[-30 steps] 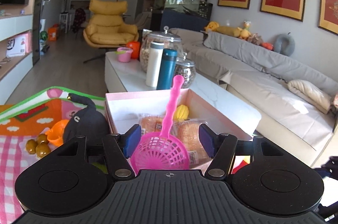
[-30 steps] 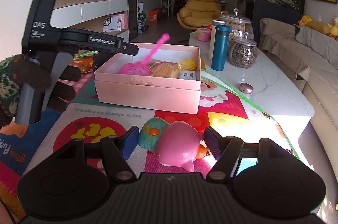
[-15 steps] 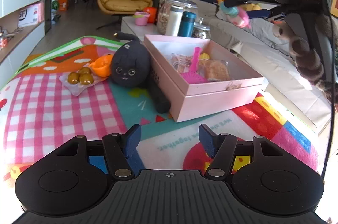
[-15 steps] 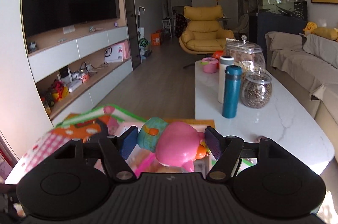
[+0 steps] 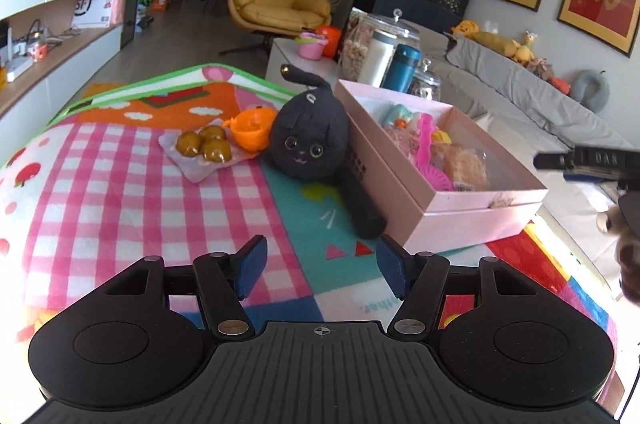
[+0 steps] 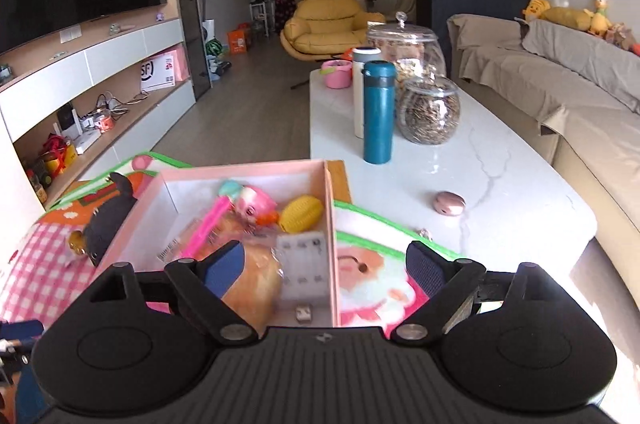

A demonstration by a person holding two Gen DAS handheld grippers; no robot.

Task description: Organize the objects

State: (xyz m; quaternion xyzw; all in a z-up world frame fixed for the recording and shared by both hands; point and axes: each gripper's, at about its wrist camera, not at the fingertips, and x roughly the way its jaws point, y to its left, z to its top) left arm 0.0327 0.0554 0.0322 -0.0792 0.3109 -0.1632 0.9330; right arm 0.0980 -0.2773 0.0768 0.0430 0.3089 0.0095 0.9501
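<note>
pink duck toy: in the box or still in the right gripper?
In the box. The pink duck toy lies inside the pink box; the right gripper is open, nothing between its jaws.

We see bare mat (image 5: 132,207) near its front edge. The black plush (image 5: 308,143) blocks the pink box's (image 5: 460,212) left wall.

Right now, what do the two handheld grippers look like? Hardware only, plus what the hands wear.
Both the left gripper and right gripper are matt black: ribbed centre plate with a small crosshair mark, two round side discs, silver pivot screws, blue pads. From the left wrist view, the right unit's arm reads "DAS" in white. A fuzzy brown-and-cream glove shows beside it. No cables visible.
</note>
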